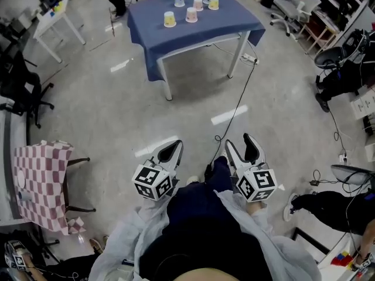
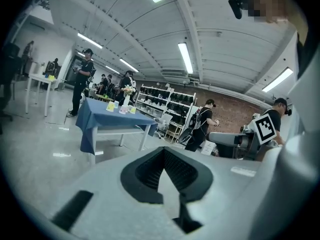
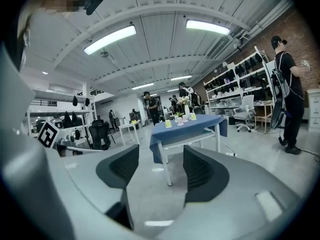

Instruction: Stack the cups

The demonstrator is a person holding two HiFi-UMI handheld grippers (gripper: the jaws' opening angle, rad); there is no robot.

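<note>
Head view: the cups (image 1: 191,14) are seen far ahead, standing as a loose group on a desk (image 1: 199,34) draped in a blue cloth, well apart from both tools, with open floor between. Several are counted, one yellow-printed cup (image 1: 170,19) set a little apart at the near left of the group. Each is stood on end, so the long axis is taken to run vertically. Whether the mouths face up or down cannot be told at this distance.

They appear to be small paper cups, so they are judged to be light, thin-walled and easily crushed or tipped. A hold across the side wall near the stiffer rim, with light pressure only, is judged best. The wall is likely smooth and tapered, so a slip towards the narrow end should be allowed for.

The left tool (image 1: 174,147) is held low in front of the person. In the left gripper view its jaw tips (image 2: 164,150) are seen brought together, with nothing between them. The right tool (image 1: 239,141) is held beside it. In the right gripper view its jaws (image 3: 161,156) are seen parted to a moderate gap and empty, with the desk (image 3: 185,131) and cups (image 3: 180,118) framed beyond them.

No cup is yet stacked.
</note>
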